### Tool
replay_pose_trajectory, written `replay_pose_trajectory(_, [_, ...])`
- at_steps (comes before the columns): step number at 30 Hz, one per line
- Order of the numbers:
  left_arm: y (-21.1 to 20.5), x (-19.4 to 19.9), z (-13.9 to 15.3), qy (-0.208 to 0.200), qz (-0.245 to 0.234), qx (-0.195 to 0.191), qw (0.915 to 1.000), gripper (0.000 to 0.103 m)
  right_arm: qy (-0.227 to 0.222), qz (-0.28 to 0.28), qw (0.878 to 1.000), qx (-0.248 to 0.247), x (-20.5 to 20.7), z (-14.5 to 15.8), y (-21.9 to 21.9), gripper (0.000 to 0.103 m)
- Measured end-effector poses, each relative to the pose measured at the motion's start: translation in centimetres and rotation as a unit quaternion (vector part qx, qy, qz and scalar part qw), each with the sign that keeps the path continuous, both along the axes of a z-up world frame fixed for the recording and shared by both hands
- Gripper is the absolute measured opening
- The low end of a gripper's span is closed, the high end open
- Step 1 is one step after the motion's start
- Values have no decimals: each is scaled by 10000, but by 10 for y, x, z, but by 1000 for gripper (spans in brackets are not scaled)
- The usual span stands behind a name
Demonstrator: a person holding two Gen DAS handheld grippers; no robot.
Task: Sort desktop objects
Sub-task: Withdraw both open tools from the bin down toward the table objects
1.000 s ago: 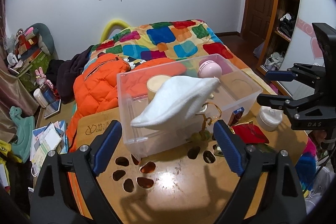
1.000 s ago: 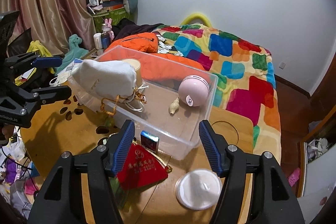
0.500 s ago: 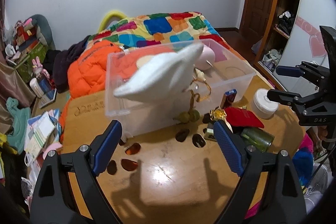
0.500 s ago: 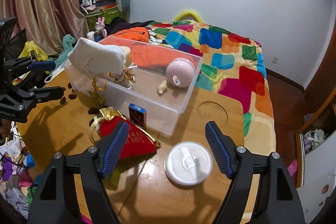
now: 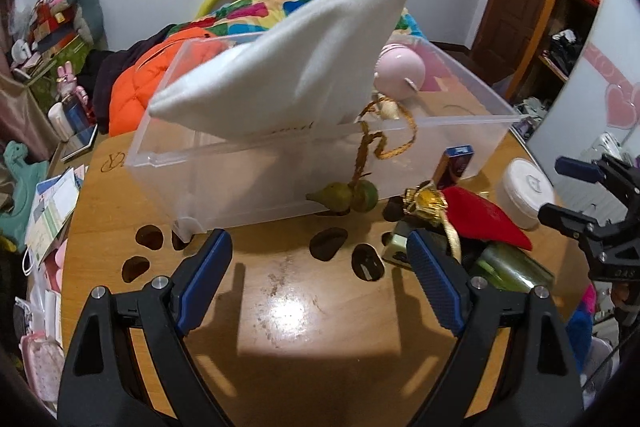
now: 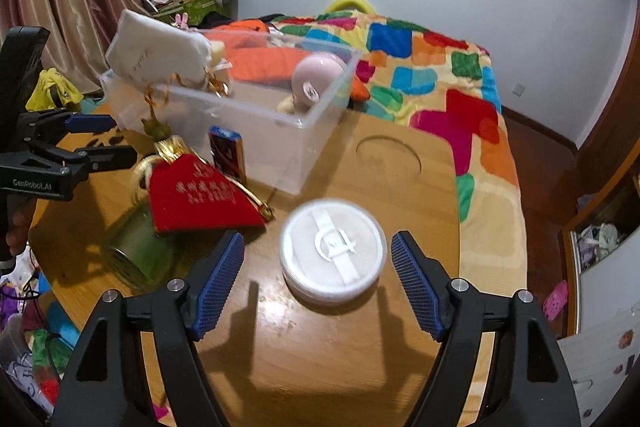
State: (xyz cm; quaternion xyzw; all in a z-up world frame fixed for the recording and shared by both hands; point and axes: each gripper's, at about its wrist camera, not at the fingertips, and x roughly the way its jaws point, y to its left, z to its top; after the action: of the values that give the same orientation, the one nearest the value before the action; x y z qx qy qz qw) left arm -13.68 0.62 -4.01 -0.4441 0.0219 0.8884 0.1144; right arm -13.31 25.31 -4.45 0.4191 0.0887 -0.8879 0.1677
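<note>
— Jaws on both tools stand wide with nothing pinched: the right gripper (image 6: 318, 281) has the white round tub (image 6: 333, 250) sitting on the tabletop (image 6: 320, 355) between its blue pads, not touching either. See it?

— Yes. And the left gripper (image 5: 320, 277) hangs over bare wood, apart from everything.

— Just beyond the left one, a green glass jar (image 5: 514, 263) lies on its side with a red pouch (image 6: 200, 193) draped over it.

— Behind those, a small blue box (image 6: 227, 155) stands upright against the clear plastic bin (image 5: 280, 183).

— A white cloth bag (image 5: 288, 67) rests across the bin's near rim, its gold cord and two green gourds (image 5: 346, 195) dangling outside. A pink ball (image 5: 400, 71) sits inside.

— Farthest off, the bed with the patchwork quilt (image 6: 432, 67).
</note>
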Motion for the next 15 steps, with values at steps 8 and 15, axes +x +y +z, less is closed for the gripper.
replay_pose_trajectory(8, [1, -11, -9, -186, 152, 361, 9991, 89, -212, -31, 9997, -80, -6, -18, 5, 73])
replay_pose_trajectory(15, [6, -15, -10, -139, 288, 421, 9986, 85, -215, 26, 9997, -98, -7, -26, 4, 73])
